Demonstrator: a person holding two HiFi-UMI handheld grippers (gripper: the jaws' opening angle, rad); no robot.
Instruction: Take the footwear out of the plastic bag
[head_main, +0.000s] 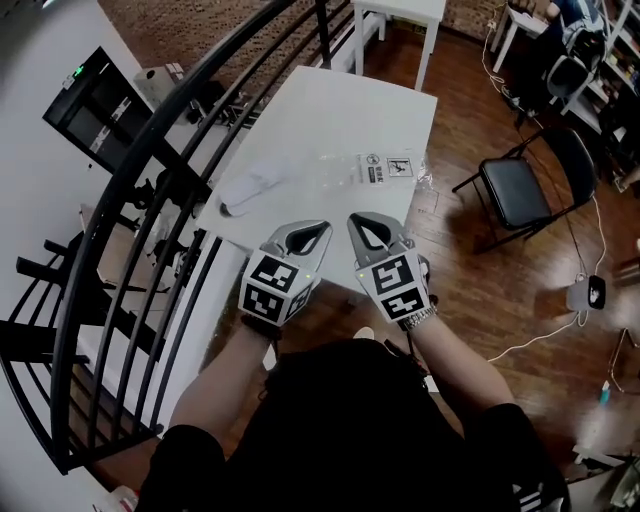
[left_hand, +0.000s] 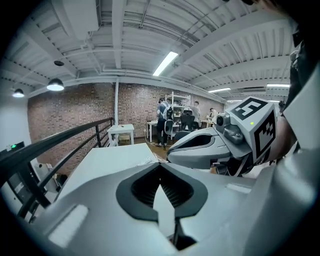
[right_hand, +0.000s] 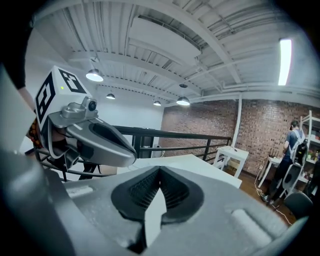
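Note:
A white table (head_main: 330, 110) stands in front of me. On its left part lies a white piece of footwear (head_main: 250, 188). To its right lies a clear plastic bag (head_main: 385, 168) with a printed label; I cannot tell whether the bag reaches over the footwear. My left gripper (head_main: 320, 229) and right gripper (head_main: 356, 221) hover side by side over the table's near edge, both shut with nothing between the jaws. In the left gripper view the shut left gripper (left_hand: 160, 165) points across the table (left_hand: 110, 160). The right gripper (right_hand: 160, 171) is likewise shut and empty in its own view.
A black metal railing (head_main: 150, 160) curves along the table's left side. A black folding chair (head_main: 520, 190) stands on the wooden floor to the right, with cables and a small box (head_main: 586, 292) near it. A small white table (head_main: 400, 15) stands beyond. People (left_hand: 164, 122) work at far desks.

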